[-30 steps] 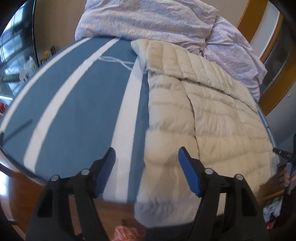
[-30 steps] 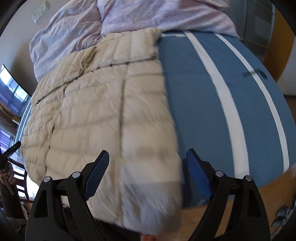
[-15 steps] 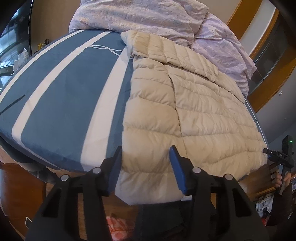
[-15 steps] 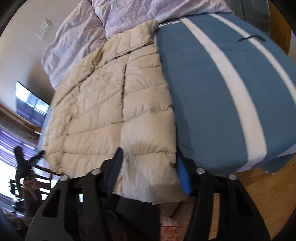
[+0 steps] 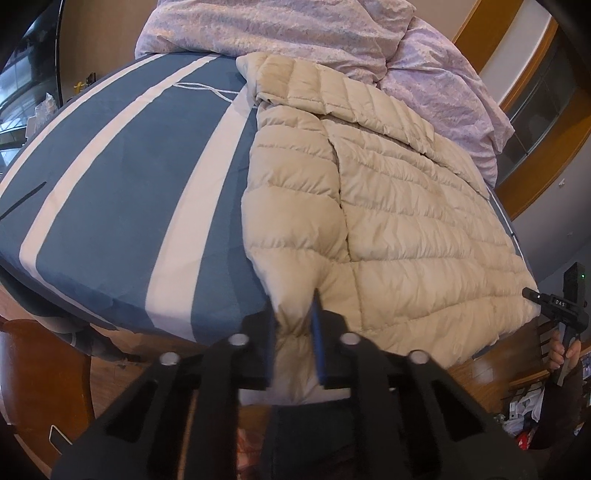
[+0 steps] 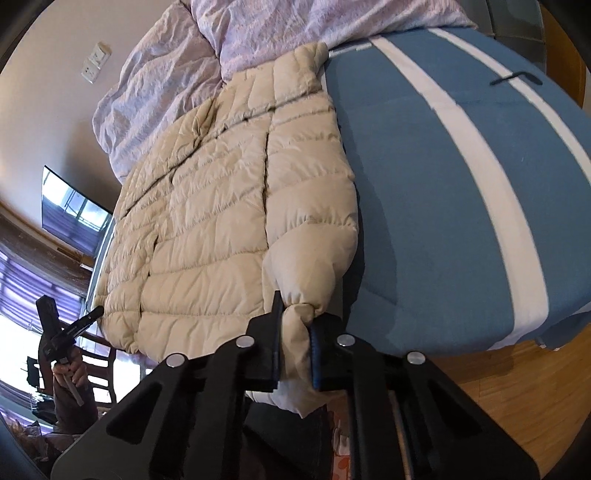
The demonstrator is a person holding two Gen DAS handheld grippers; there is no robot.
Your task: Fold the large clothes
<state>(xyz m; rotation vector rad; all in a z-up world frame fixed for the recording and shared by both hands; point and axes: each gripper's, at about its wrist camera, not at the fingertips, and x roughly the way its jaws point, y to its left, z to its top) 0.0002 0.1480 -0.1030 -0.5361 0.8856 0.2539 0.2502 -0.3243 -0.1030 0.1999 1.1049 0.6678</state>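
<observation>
Your fingers (image 5: 317, 332) on the left gripper (image 5: 293, 332) have just closed, pinching the jacket (image 5: 399, 229) at its hem; the right gripper (image 6: 293, 332) has just closed too and clamps another bunched part of the hem. The jacket lies on the bed (image 5: 122, 206), overhanging its near edge, just below the lilac duvet (image 5: 280, 33). "DAS" reads on the other gripper in the left view only; only the right view shows a wall switch (image 6: 95, 62).
</observation>
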